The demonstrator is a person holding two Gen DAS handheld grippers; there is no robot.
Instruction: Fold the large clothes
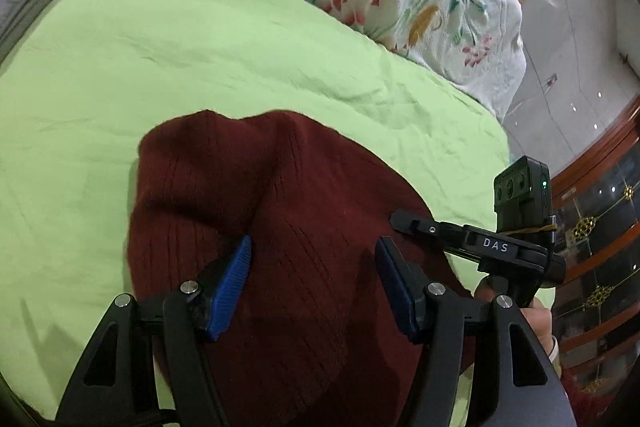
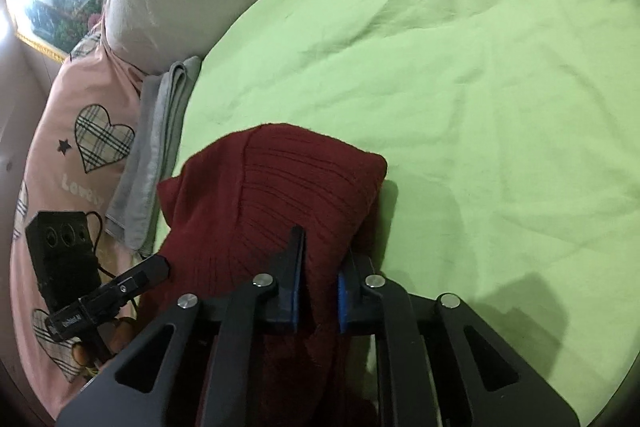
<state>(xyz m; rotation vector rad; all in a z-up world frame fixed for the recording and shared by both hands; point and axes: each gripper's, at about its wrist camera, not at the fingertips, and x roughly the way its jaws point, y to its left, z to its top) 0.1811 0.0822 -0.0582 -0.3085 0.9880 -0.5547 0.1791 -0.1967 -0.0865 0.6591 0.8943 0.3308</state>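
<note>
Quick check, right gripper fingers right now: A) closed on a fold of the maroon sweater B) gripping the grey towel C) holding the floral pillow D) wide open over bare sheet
A: in the right wrist view the right gripper has its blue-padded fingers pinching a ridge of the maroon sweater on the green sheet.

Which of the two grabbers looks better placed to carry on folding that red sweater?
The right gripper, probably: it pinches a fold of the red sweater on the green sheet. The left gripper is open above the knit, holding nothing.
</note>
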